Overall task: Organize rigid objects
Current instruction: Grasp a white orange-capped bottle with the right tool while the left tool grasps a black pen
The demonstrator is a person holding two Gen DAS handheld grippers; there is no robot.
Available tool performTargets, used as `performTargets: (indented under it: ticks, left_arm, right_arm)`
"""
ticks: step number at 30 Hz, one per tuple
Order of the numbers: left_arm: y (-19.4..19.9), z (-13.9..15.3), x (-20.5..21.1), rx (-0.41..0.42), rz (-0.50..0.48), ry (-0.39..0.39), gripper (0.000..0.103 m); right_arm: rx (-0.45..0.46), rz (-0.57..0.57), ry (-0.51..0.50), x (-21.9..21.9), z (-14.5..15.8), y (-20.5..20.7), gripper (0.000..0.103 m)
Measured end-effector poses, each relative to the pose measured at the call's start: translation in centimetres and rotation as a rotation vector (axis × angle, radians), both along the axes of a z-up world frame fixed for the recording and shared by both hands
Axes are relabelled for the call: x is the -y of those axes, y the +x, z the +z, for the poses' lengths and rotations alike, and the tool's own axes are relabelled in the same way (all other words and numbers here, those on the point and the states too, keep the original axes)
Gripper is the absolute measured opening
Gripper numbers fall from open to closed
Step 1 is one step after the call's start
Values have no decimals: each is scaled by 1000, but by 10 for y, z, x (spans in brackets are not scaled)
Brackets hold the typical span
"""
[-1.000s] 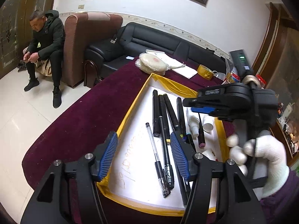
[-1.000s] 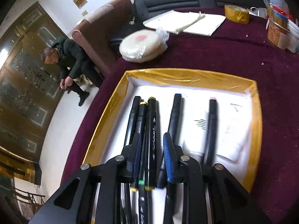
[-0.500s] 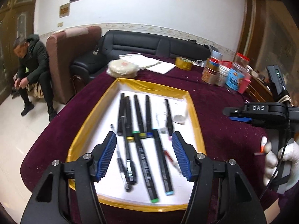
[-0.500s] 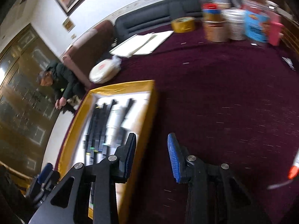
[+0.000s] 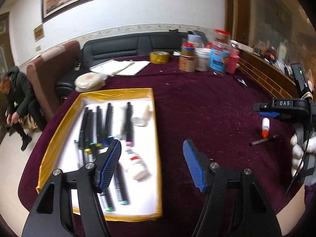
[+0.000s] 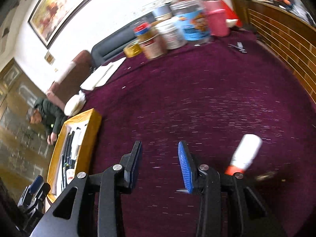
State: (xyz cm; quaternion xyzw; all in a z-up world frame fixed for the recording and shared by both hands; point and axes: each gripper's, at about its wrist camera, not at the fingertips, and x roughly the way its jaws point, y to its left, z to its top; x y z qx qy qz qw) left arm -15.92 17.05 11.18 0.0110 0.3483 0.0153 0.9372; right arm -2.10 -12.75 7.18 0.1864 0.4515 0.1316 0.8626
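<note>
A gold-rimmed white tray (image 5: 156,122) on the maroon table holds several black markers (image 5: 107,122) and a white glue bottle (image 5: 136,165). My left gripper (image 5: 152,162) is open and empty, over the tray's right edge. My right gripper (image 6: 160,164) is open and empty above bare cloth; it shows at the right of the left wrist view (image 5: 276,110). A white bottle with an orange cap (image 6: 244,154) lies just right of its right finger, also seen in the left wrist view (image 5: 265,125). A dark pen (image 5: 262,140) lies beside it. The tray shows in the right wrist view (image 6: 88,136).
Jars and cans (image 5: 205,59) stand at the table's back, with a tape roll (image 5: 159,57), papers (image 5: 120,68) and a wrapped white disc (image 5: 88,80). A wooden slatted rail (image 6: 286,45) runs along the right. A person sits at far left (image 5: 17,102).
Both grippers have swung right, away from over the tray. The right gripper now hangs over open cloth next to the orange-capped bottle. Both stay open.
</note>
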Motion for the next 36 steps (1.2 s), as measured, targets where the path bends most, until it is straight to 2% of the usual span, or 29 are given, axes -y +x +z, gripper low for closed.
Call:
performTargets:
  ticks: [3, 9, 13, 21, 26, 27, 29, 32, 36]
  left_arm:
    - [5, -3, 20, -24, -46, 12, 64]
    - [18, -12, 45, -86, -121, -44, 64]
    - [24, -18, 63, -115, -164, -73, 64]
    - [28, -28, 90, -160, -259, -98, 64]
    - [35, -32, 105, -189, -312, -124, 64]
    - [37, -32, 111, -193, -330, -123, 64]
    - [40, -33, 122, -199, -368, -122, 64]
    - [50, -36, 148, -208, -443, -97, 64]
    - [66, -47, 191, -221, -551, -15, 64]
  right_arm:
    - [1, -58, 20, 34, -6, -4, 41]
    - [-17, -158, 47, 91, -20, -8, 42]
    - [-48, -180, 48, 109, -31, -3, 44]
    - [-88, -143, 54, 99, -50, 0, 44]
    - [-102, -83, -28, 70, -60, 7, 44]
    - [-88, -68, -80, 64, -58, 8, 41]
    - [-88, -40, -98, 61, -57, 9, 24]
    - [-76, -54, -80, 73, -53, 6, 24]
    - [-36, -101, -63, 103, -41, -9, 24]
